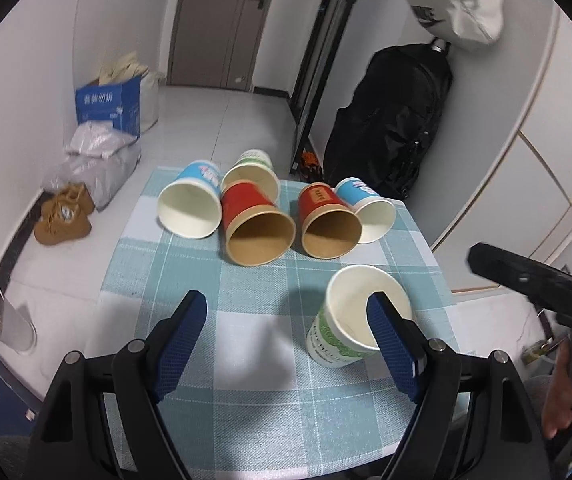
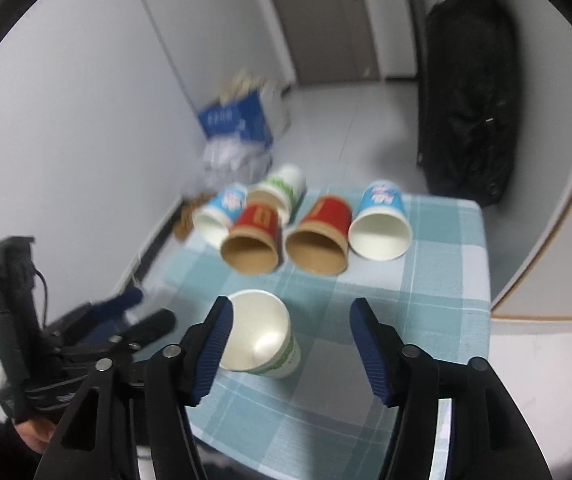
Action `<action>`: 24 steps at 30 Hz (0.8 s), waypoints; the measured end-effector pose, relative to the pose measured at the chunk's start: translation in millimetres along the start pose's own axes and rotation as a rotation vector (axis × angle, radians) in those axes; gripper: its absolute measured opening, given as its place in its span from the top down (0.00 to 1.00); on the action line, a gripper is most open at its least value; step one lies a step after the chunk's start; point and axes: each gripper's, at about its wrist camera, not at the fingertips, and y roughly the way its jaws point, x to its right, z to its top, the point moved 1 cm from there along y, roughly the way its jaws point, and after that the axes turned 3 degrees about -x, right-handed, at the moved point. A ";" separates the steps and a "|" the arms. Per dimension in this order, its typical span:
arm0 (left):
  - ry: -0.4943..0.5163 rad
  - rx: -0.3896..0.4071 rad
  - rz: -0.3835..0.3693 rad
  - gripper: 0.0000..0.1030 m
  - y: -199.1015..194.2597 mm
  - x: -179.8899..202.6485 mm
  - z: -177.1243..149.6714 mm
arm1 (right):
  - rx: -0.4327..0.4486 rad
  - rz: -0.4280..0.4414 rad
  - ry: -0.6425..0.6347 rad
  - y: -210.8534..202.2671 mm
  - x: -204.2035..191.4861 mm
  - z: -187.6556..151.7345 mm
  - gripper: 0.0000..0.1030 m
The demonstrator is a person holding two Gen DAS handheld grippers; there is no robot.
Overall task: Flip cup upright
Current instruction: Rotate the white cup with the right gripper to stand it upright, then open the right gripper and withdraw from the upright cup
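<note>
A white-and-green paper cup [image 1: 350, 320] stands upright on the checked tablecloth [image 1: 246, 380], mouth up; it also shows in the right wrist view [image 2: 260, 334]. My left gripper [image 1: 288, 316] is open and empty, its right finger in front of that cup. My right gripper [image 2: 290, 320] is open and empty, above the table just right of the cup. Several cups lie on their sides in a row behind: a blue cup [image 1: 192, 204], a green cup [image 1: 252, 170], two red cups [image 1: 256, 224] [image 1: 328, 220], and another blue cup [image 1: 368, 208].
The small table's edges [image 2: 482, 300] are close on all sides. A black bag [image 1: 390, 120] leans on the wall at the back right. A blue box [image 1: 110, 106], plastic bags and brown shoes [image 1: 64, 216] sit on the floor at the left.
</note>
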 end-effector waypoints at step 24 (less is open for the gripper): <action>0.099 0.121 0.094 0.23 -31.9 23.4 -20.0 | 0.316 -0.088 0.078 -42.7 5.3 -72.0 0.11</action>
